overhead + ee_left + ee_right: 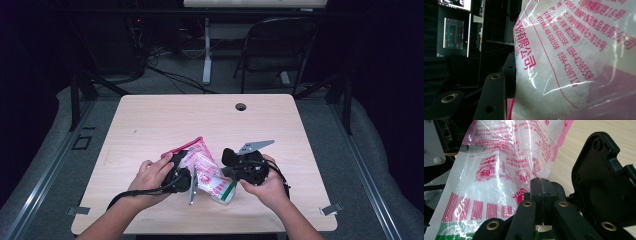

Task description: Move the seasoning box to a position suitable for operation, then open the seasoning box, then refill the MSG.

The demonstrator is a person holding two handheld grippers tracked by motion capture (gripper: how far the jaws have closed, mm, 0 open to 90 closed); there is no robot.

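The right gripper (541,188) has its jaws pressed together on the lower edge of the clear plastic bag (506,165) (red print, white grains inside). The left gripper (181,176) pinches the same bag's bulging side. The bag hangs between both grippers, low over the wooden table (165,115), near its front edge.

My high view looks down on the table (150,120); both gripper views sit close against the plastic bag (499,170).
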